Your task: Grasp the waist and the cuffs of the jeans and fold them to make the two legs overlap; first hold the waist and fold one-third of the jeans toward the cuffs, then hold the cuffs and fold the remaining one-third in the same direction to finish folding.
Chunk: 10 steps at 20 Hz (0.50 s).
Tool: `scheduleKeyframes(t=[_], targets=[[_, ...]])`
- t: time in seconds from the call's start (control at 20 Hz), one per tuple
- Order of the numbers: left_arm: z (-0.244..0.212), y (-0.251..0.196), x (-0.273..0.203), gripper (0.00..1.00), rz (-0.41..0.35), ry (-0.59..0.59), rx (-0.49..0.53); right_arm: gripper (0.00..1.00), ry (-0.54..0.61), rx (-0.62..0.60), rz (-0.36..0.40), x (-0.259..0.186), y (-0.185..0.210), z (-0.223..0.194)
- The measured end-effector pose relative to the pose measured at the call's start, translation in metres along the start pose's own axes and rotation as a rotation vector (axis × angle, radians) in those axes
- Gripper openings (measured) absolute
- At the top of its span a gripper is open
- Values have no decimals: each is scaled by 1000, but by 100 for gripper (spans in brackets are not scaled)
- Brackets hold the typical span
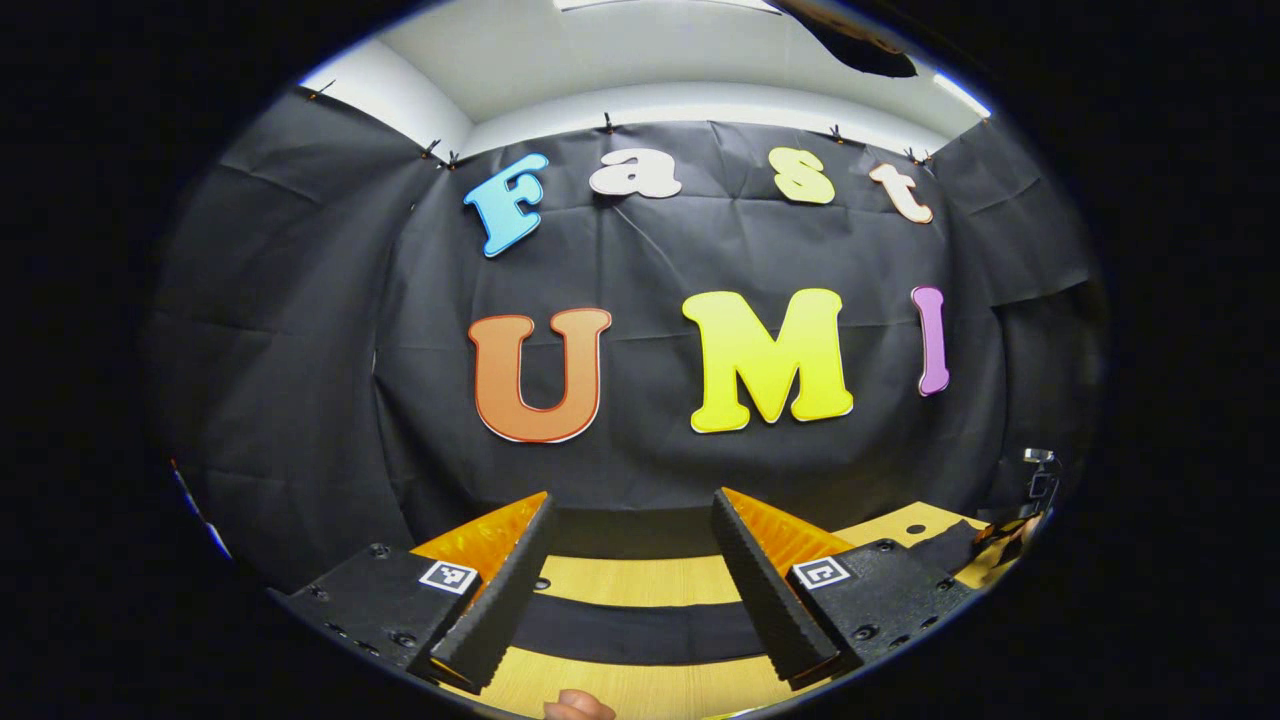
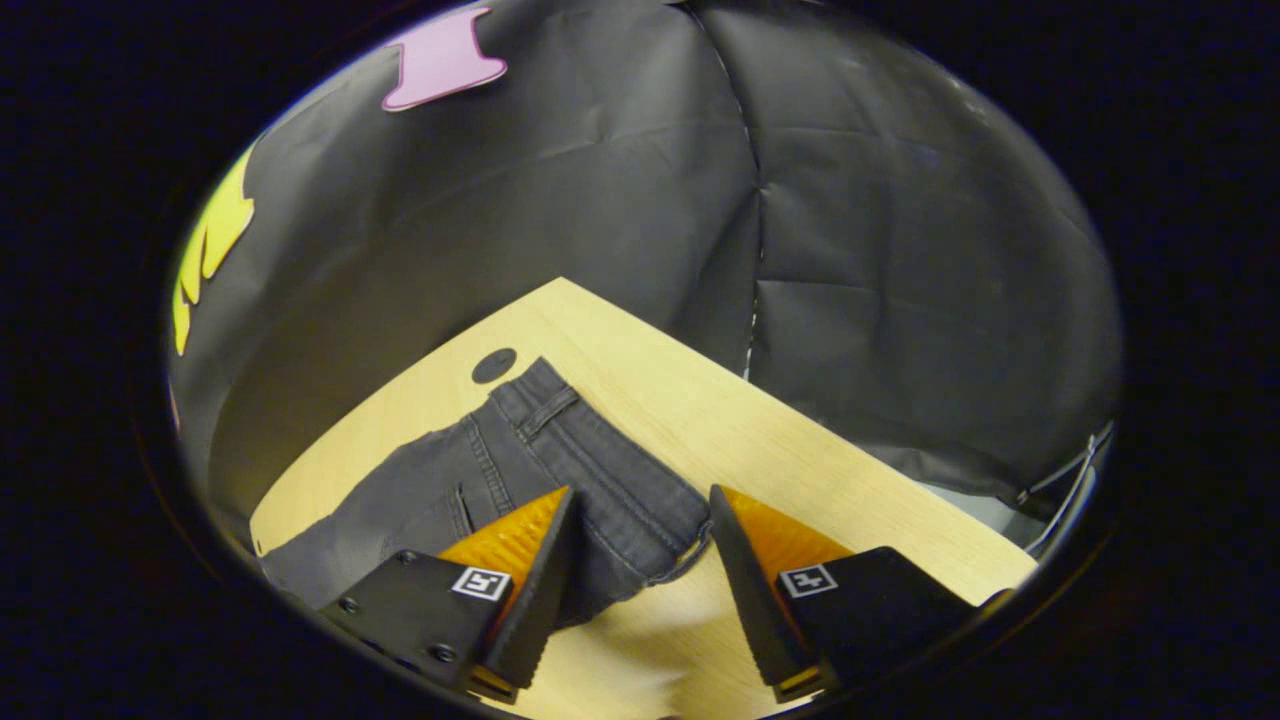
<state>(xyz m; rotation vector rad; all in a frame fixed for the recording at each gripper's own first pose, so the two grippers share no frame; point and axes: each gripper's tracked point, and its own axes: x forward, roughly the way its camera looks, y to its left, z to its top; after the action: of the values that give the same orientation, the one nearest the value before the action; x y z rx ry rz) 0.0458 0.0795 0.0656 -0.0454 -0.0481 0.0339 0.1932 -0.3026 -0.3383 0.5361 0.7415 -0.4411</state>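
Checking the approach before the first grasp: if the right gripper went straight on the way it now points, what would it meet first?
Most likely the waist end of the jeans, lying flat on the wooden table. The right gripper has its jaws open, with the waistband between them in the right gripper view. Depth is unclear; it seems not yet touching.

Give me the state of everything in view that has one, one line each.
jeans: lying flat on the table, unfolded at the waist, not gripped.
left gripper: open, empty, above the table.
right gripper: open, empty, poised over the waist of the jeans.
table: bare wood beside the jeans.
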Motion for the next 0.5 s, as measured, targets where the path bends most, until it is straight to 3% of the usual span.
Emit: scheduleKeyframes(t=[0.05, 0.1, 0.15, 0.2, 0.3, 0.4, 0.45, 0.5], targets=[[2, -3, -3, 99, -5, -2, -4, 66, 11, 10, -3, 1, 5, -3], [1, -4, -5, 94, -10, 0, -5, 49, 0, -1, 1, -1, 8, -2], [2, -6, -7, 99, -21, -5, -15, 39, 11, -30, 2, -1, 7, -4], [3, -9, -9, 94, -28, -5, -25, 30, -20, -61, 8, 0, 6, 3], [2, -10, -12, 98, -33, 5, -44, 10, -31, -107, -10, -5, 6, 4], [1, -5, -15, 94, -26, 12, -50, 2, -35, -129, -34, -8, 4, 5], [1, -2, -16, 94, -23, 15, -50, 2, -38, -130, -37, -9, 4, 7], [1, 0, -18, 99, -18, 17, -49, 2, -42, -126, -37, -10, 6, 8]])
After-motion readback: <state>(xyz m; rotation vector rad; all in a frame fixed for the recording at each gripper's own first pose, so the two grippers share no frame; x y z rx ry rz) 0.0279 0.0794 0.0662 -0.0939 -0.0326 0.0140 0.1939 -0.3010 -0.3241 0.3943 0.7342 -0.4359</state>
